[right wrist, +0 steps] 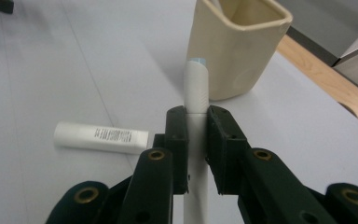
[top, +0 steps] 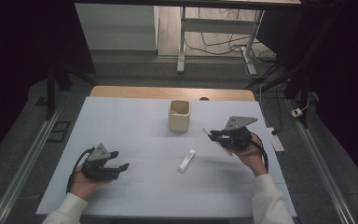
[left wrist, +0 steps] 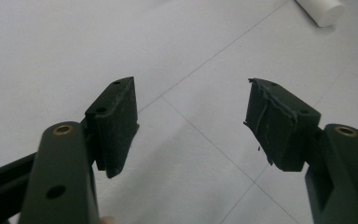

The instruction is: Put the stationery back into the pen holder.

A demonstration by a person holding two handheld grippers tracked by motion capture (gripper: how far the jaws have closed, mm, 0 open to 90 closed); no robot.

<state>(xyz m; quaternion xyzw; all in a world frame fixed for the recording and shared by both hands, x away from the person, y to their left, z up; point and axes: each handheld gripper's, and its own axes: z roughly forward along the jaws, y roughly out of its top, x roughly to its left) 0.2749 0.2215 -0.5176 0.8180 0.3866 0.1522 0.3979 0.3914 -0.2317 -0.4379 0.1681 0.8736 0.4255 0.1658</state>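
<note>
- Dim workshop floor and cable-strewn table legs frame the high view, where a white sheet (top: 135, 126) covers the wooden table. Your right gripper (top: 214, 136) hangs over the sheet's right side, near its far edge, with a slim white tube (top: 210, 135) clamped crosswise, its tip aimed at the cream cup (top: 179, 115) standing near the middle of the far edge; judged from that line-up, the cup is where it is headed.
- Your left gripper (top: 121, 161) waits near the sheet's left front corner, jaws apart and empty, likely kept clear of the work. A second white tube (top: 186, 160) lies flat near the sheet's middle, well apart from both grippers.
- Left gripper view: both pads stand wide with bare sheet between them. One end of the second white tube (left wrist: 320, 10) pokes in at the top right, the rest cut off by the frame.
- Right gripper view: the jaws press on the slim white tube (right wrist: 196, 88) partway along its length, its pale blue tip just short of the cream cup (right wrist: 235, 46). Its lower end runs out of frame between the jaws. The second white tube (right wrist: 100, 137) lies at left; its label print is too small to read. What the cup holds, if anything, you cannot tell.
</note>
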